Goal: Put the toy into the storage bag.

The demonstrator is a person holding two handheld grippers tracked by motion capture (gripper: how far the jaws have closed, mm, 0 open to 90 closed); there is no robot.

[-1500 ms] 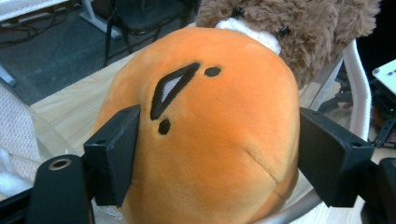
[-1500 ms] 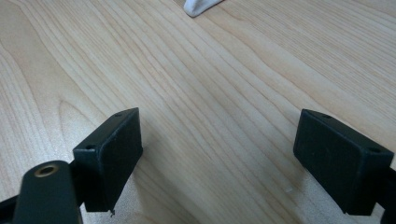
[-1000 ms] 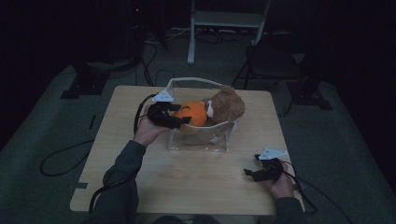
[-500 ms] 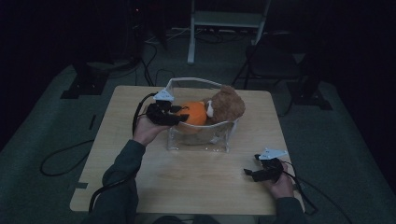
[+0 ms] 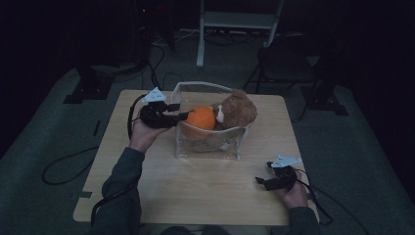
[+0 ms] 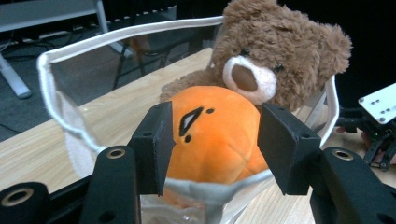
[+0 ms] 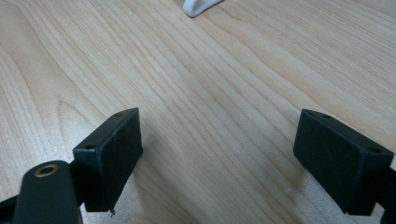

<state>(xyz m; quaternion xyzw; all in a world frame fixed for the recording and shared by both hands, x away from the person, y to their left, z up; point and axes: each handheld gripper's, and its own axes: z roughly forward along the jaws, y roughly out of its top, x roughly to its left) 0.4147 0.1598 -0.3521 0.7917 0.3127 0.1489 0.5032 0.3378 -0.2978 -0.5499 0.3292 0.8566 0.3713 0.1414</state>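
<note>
- Carrying everything is a pale wooden desk (image 5: 195, 186), which stands on a dark floor with cables trailing off both sides.
- A clear pouch with a white rim (image 5: 208, 144) stands upright near the desk's middle, its mouth open at the top.
- A brown teddy bear (image 6: 275, 51) sits in the pouch on the side away from the left tool, its head above the rim and its muzzle touching the orange toy.
- An orange plush toy (image 6: 215, 135) with a small black face mark fills the pouch's near side, bulging over the rim.
- The left tool (image 6: 212, 140) reaches level over the pouch's rim; its jaws have just been closing, then eased a little, and now sit against either flank of the orange toy, gripping it with the rim just under them.
- The right tool (image 7: 219, 158) rests low over bare wood near the desk's front right corner, well apart from the pouch, jaws spread wide with nothing between them.
</note>
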